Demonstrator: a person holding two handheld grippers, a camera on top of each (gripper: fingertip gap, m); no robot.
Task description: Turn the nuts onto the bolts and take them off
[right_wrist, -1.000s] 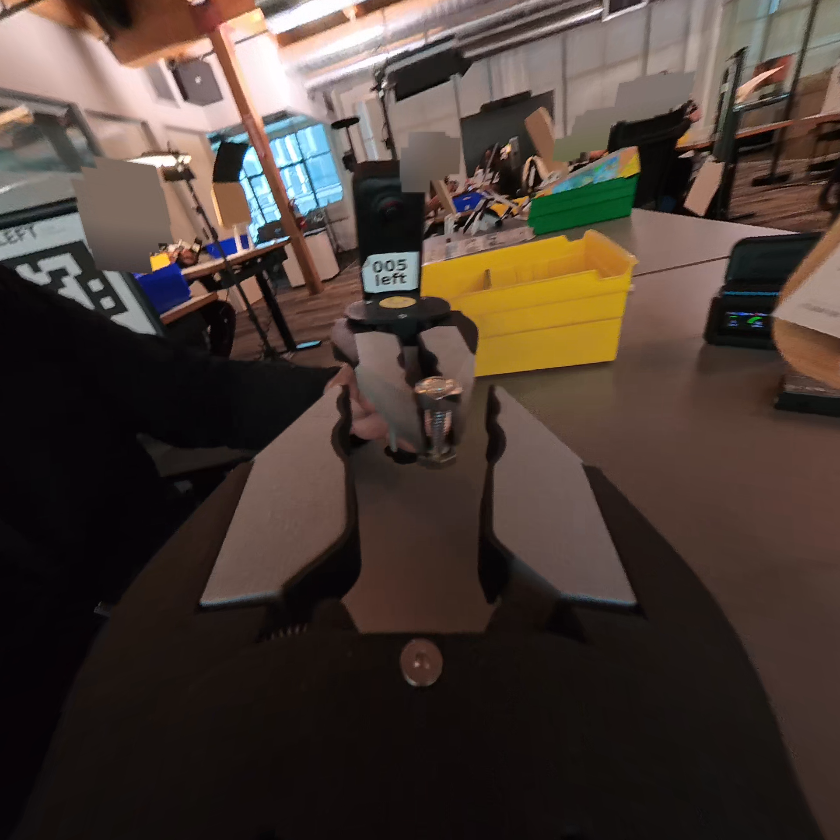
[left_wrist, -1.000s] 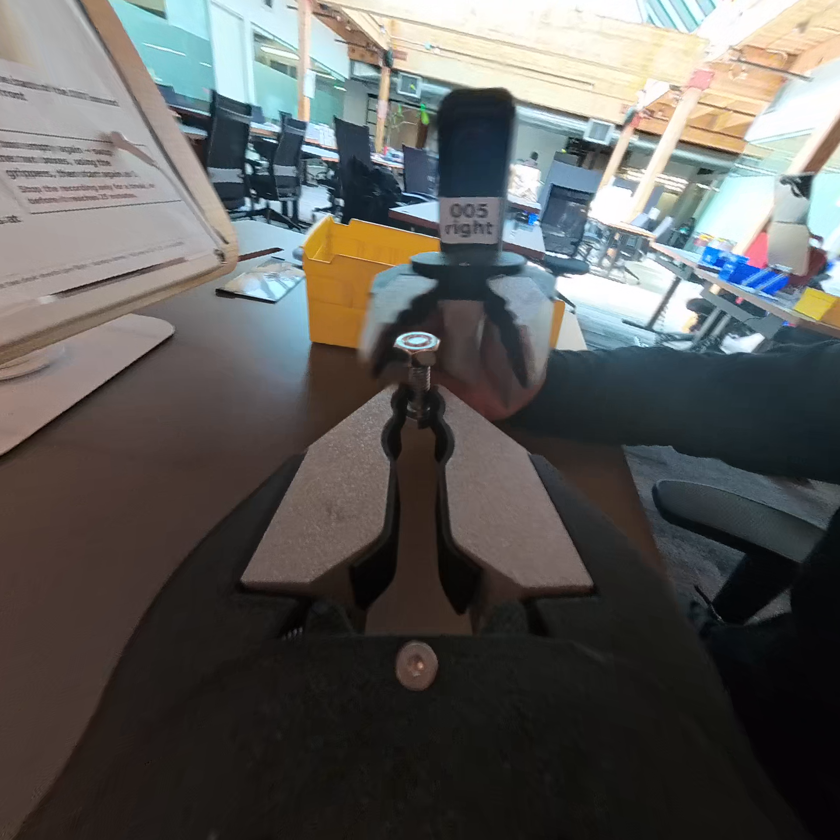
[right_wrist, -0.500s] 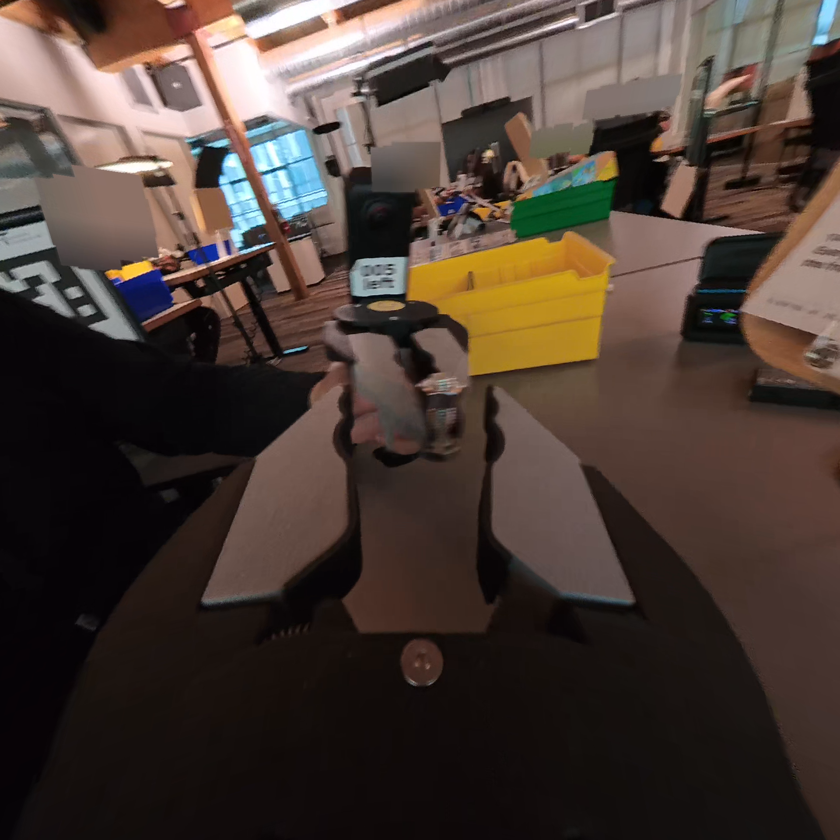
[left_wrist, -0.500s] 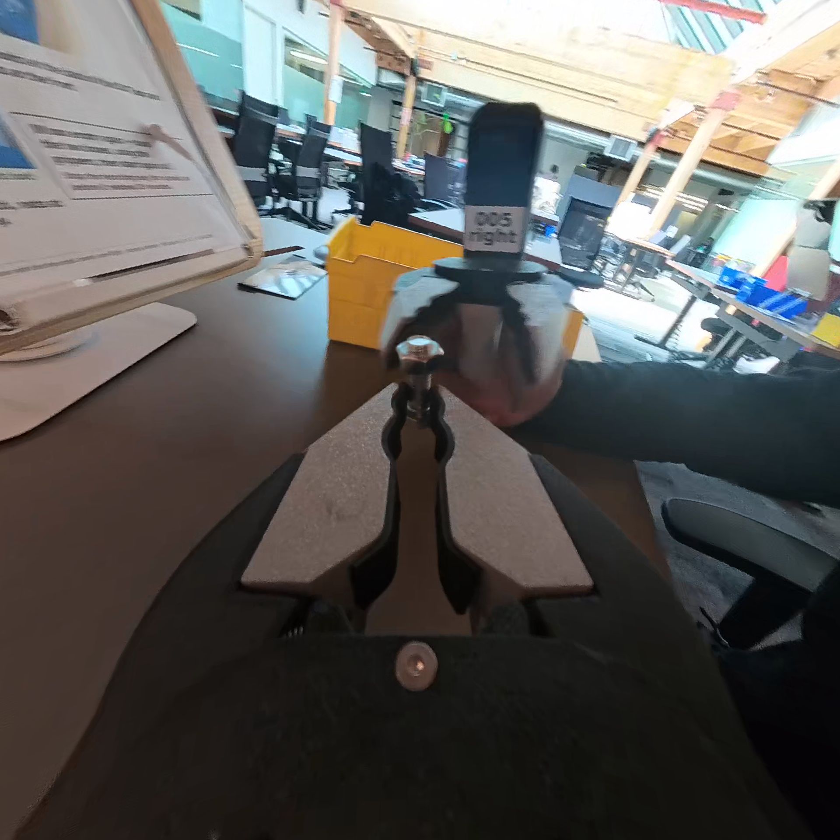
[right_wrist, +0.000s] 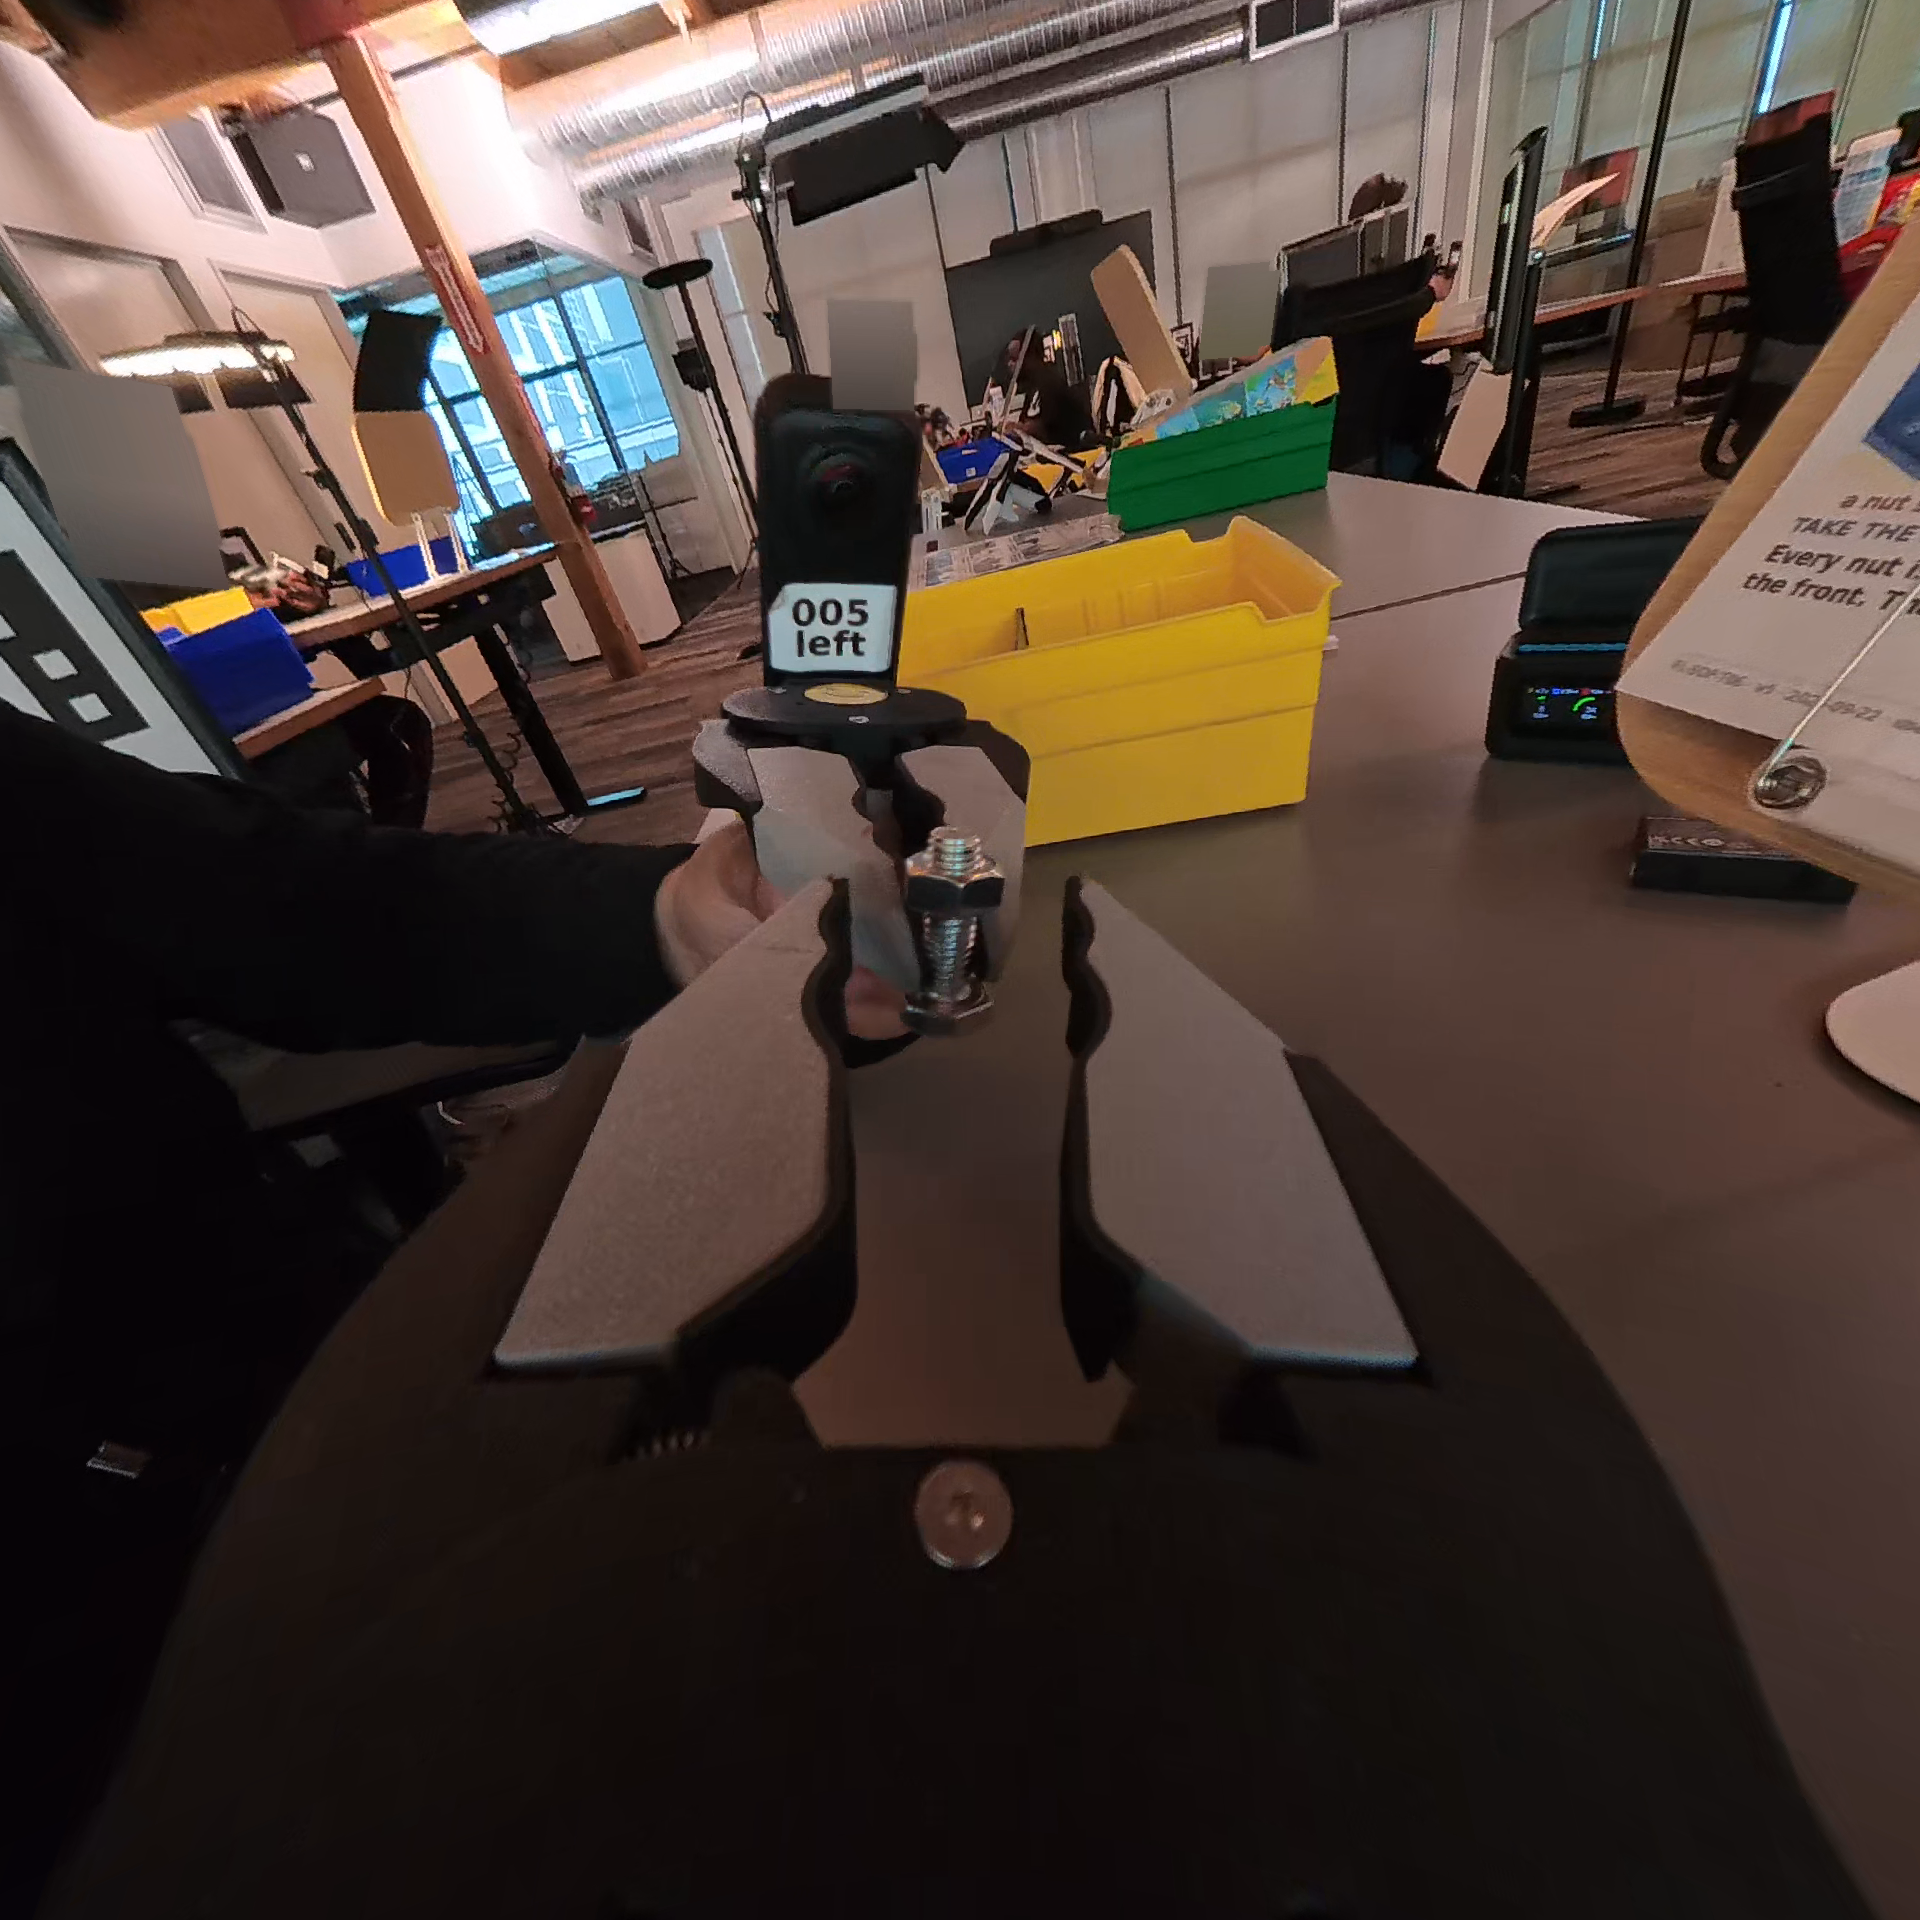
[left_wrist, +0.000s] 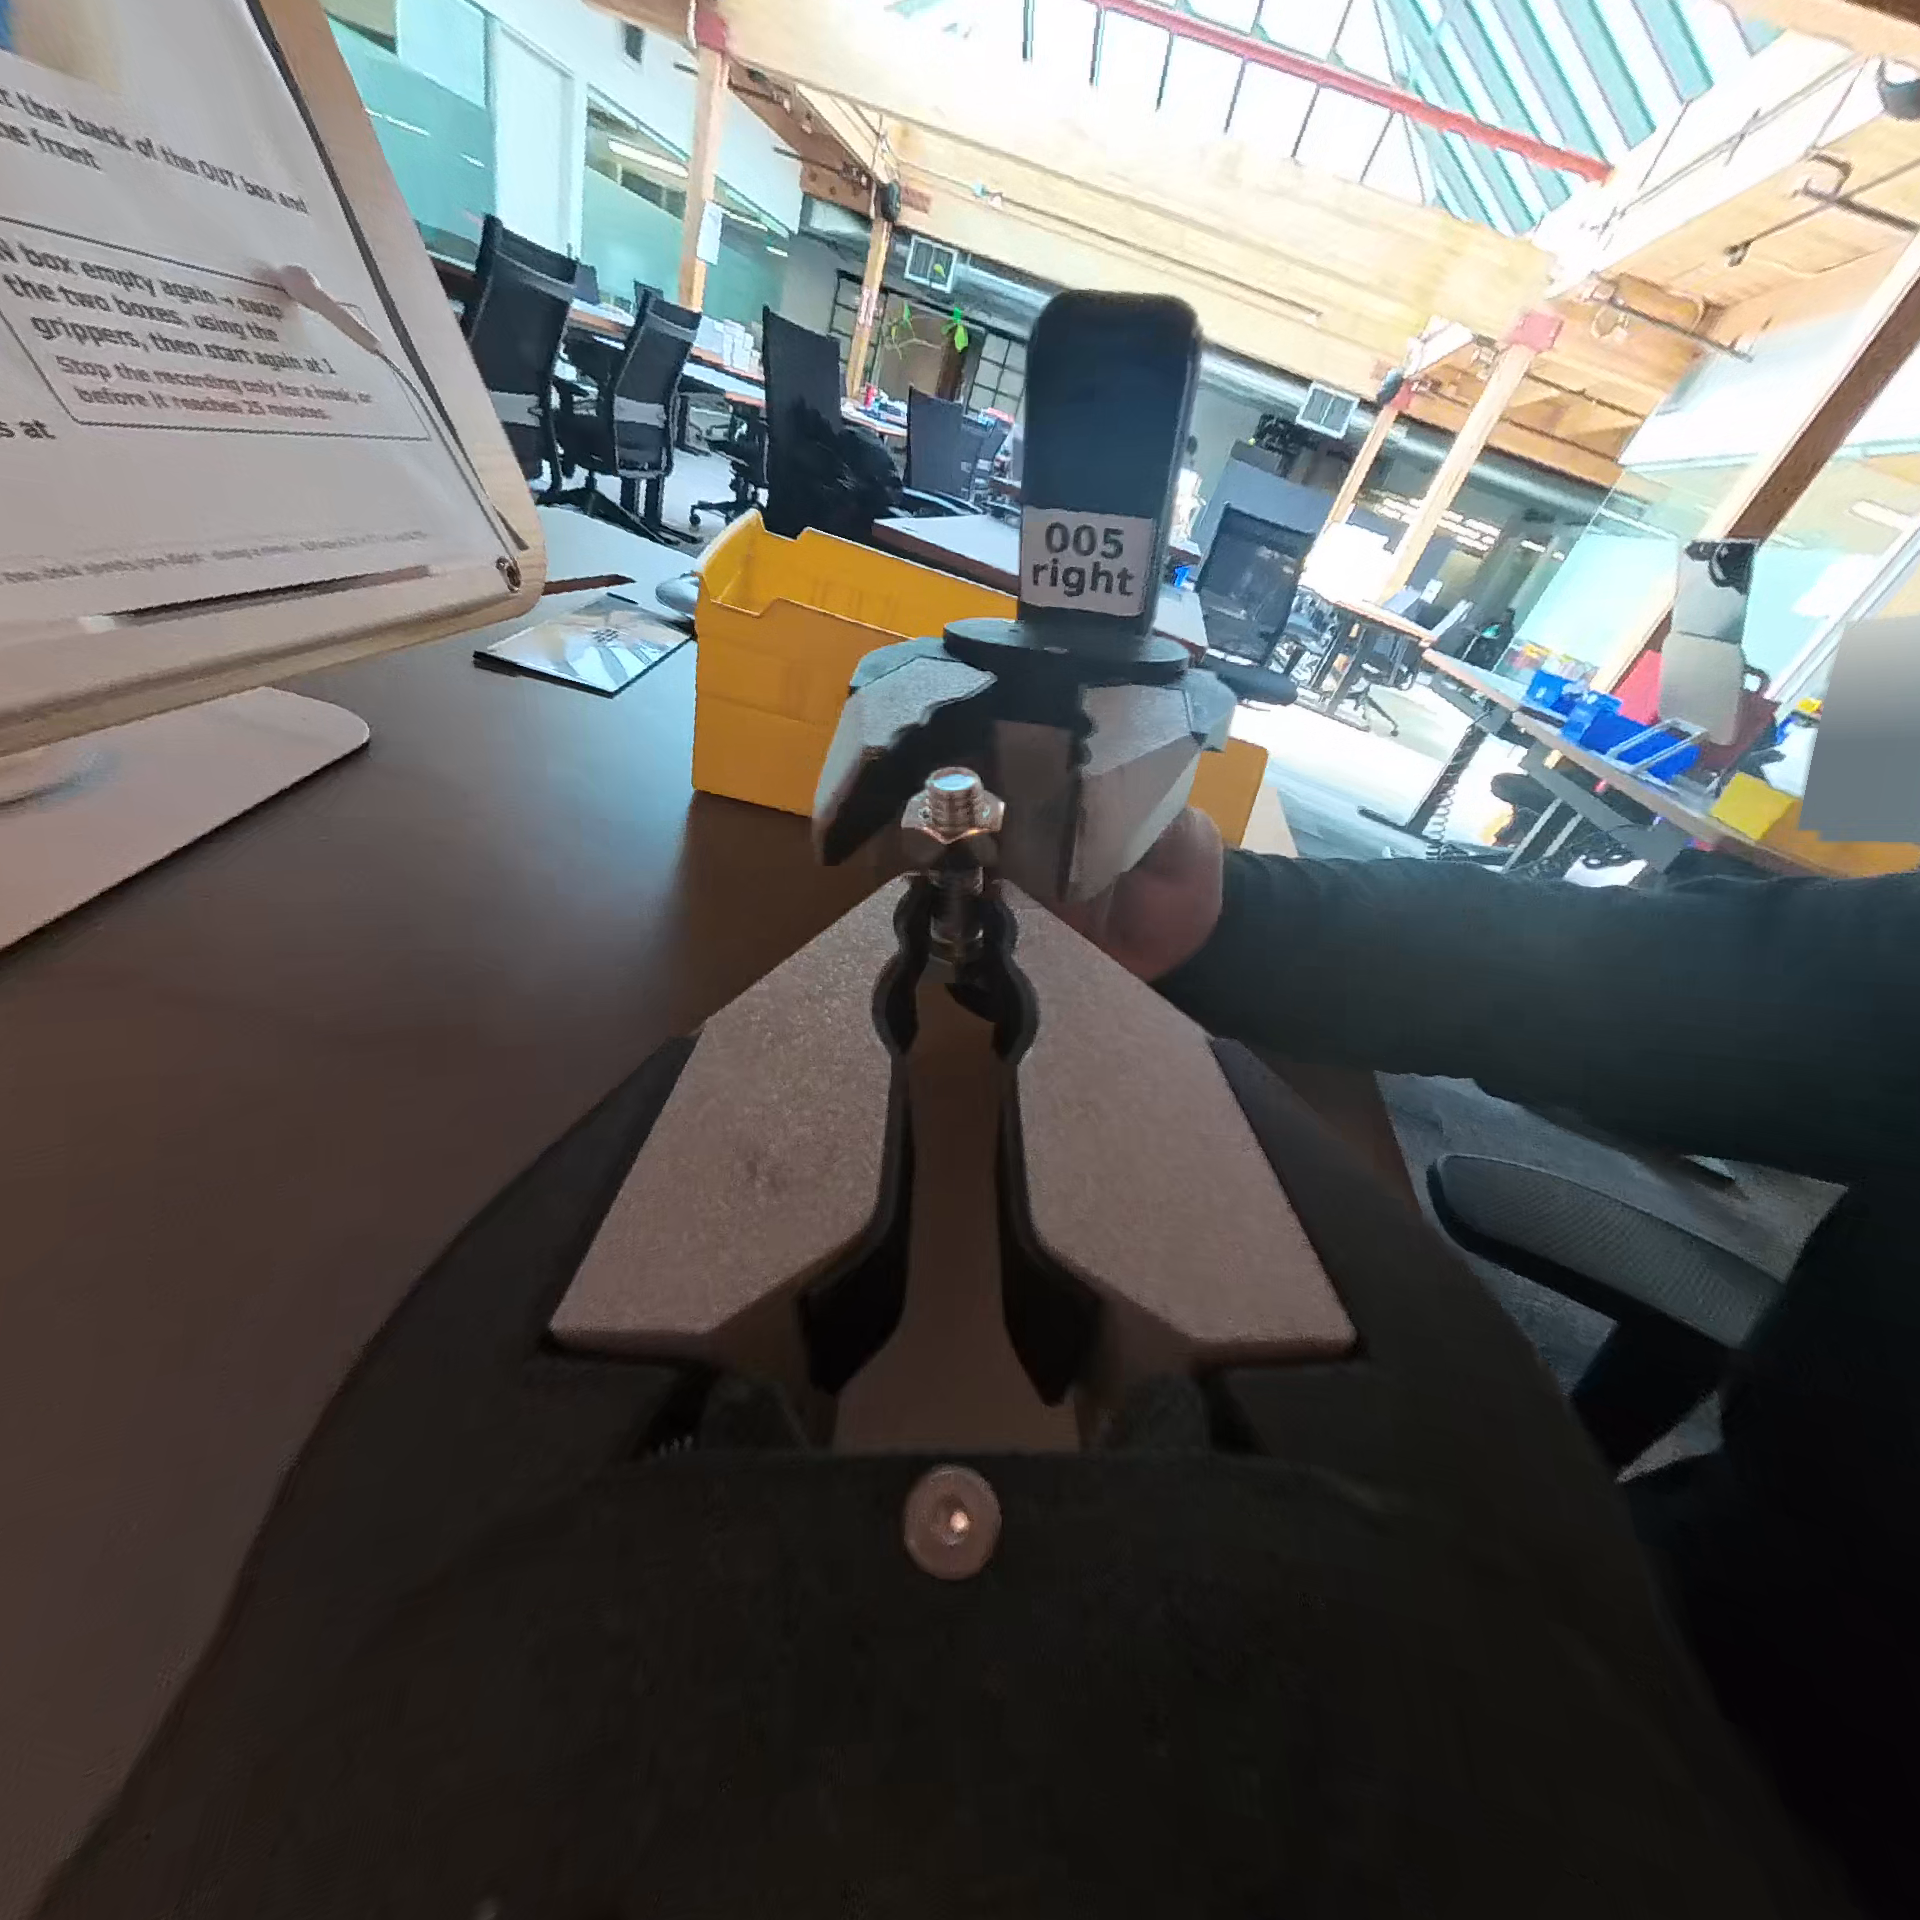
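My left gripper (left_wrist: 954,930) is shut on the shank of a silver bolt (left_wrist: 956,904), held upright above the dark table. A hex nut (left_wrist: 953,823) sits near the top of the thread, and the bolt's end shows just above it. In the right wrist view, the bolt (right_wrist: 948,961) stands head down between the fingers of my right gripper (right_wrist: 956,920). That gripper is open, with its fingertips (right_wrist: 831,935) on either side of the nut (right_wrist: 953,891) and a gap on each side. The left gripper's fingers (right_wrist: 800,831) show behind the bolt.
A yellow bin (left_wrist: 769,707) stands on the table behind the grippers and also shows in the right wrist view (right_wrist: 1143,717). A wooden stand with a printed sheet (left_wrist: 208,416) is at the left. A black device with a small screen (right_wrist: 1569,675) sits by it. An office chair (left_wrist: 1600,1236) is beside the table edge. The tips of both grippers are at nearly the same place.
The nut now sits slightly lower on the thread, with the bolt's end showing above it. My right gripper's fingers have narrowed a little around it. The left grip is unchanged.
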